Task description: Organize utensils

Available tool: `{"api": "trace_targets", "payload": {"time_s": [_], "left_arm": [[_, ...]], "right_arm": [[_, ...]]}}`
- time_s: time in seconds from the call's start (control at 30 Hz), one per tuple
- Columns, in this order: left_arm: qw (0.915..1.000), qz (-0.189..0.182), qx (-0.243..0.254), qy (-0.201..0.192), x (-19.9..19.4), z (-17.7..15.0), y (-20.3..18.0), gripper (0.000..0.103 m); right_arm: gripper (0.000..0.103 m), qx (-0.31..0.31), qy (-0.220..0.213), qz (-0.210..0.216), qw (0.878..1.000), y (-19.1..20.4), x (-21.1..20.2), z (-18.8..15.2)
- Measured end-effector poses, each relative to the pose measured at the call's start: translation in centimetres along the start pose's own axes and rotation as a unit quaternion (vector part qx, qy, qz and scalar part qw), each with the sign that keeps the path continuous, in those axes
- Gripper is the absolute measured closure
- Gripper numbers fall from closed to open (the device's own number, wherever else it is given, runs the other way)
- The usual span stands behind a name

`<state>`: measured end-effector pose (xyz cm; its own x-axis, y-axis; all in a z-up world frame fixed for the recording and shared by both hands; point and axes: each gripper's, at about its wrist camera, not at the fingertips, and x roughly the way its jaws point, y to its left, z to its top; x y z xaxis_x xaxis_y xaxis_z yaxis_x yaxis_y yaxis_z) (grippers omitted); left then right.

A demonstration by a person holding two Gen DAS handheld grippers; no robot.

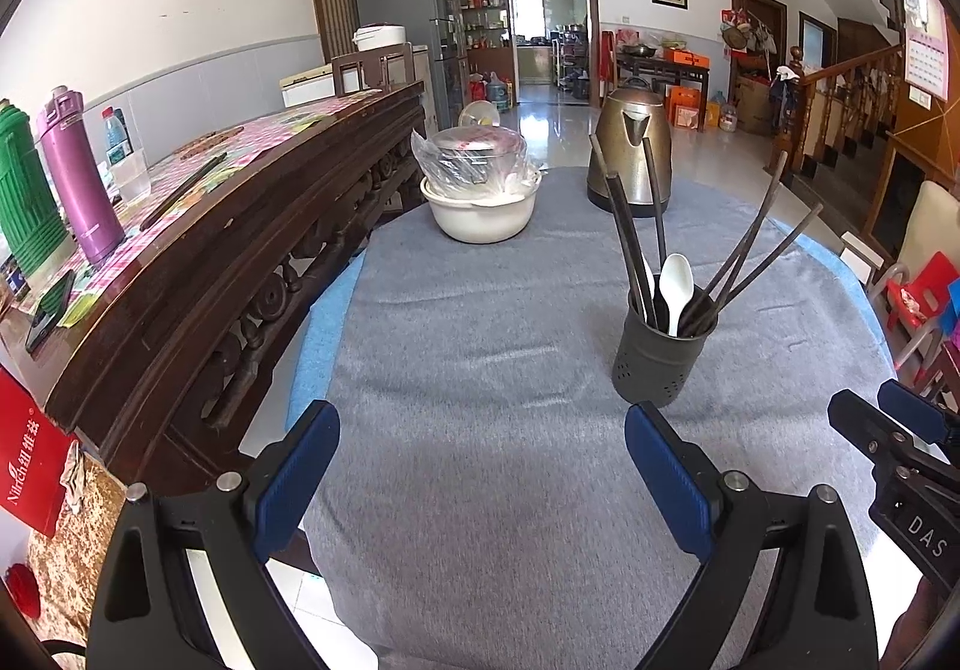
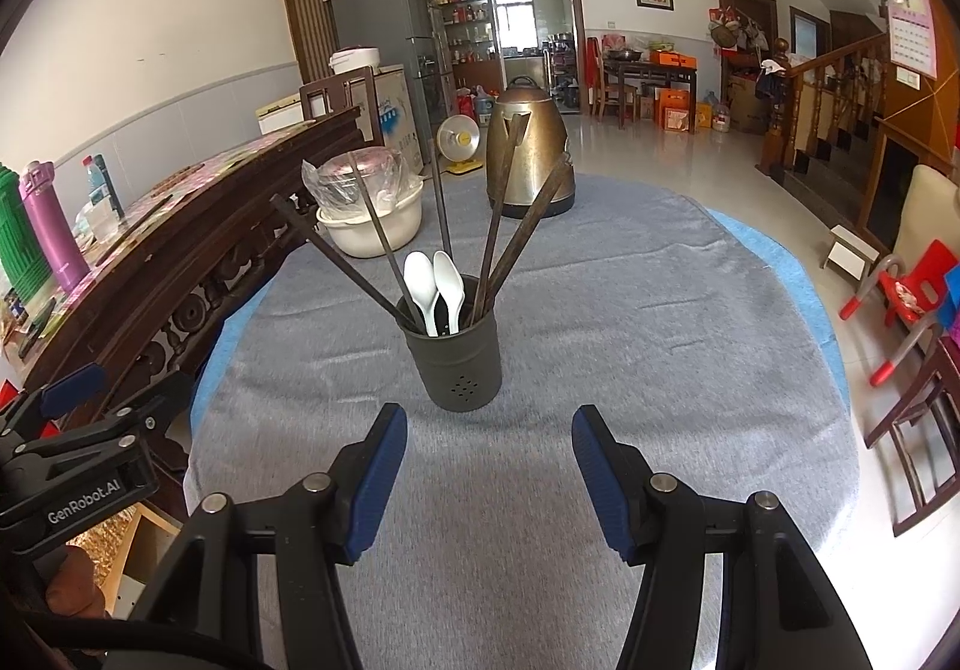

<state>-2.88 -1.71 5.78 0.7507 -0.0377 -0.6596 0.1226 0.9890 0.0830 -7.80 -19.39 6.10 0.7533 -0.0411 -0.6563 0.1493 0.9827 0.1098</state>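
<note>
Left gripper (image 1: pixel 480 466) and right gripper (image 2: pixel 489 466) both hang empty with jaws spread above the grey-covered desk (image 1: pixel 480 322), short of the holder (image 2: pixel 459 364) standing near the desk's middle. Chopsticks (image 2: pixel 372 226) and two white spoons (image 2: pixel 435 286) already stand in it and nothing loose shows on the cloth, so the sorting looks finished. Whether the holder hides other pieces, I cannot tell.
</note>
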Motion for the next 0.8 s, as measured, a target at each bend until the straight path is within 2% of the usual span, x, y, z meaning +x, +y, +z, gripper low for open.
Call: {"api": "trace_targets", "payload": {"time_s": [0.3, 0.8], "left_arm": [[0.9999, -0.005, 0.009, 0.004, 0.74, 0.63, -0.31, 0.007], [0.9997, -0.02, 0.011, -0.002, 0.17, 0.42, -0.21, 0.007]], "right_arm": [[0.042, 0.012, 0.005, -0.005, 1.0, -0.18, 1.05, 0.39], [0.042, 0.003, 0.001, -0.017, 1.0, 0.51, 0.52, 0.11]]}}
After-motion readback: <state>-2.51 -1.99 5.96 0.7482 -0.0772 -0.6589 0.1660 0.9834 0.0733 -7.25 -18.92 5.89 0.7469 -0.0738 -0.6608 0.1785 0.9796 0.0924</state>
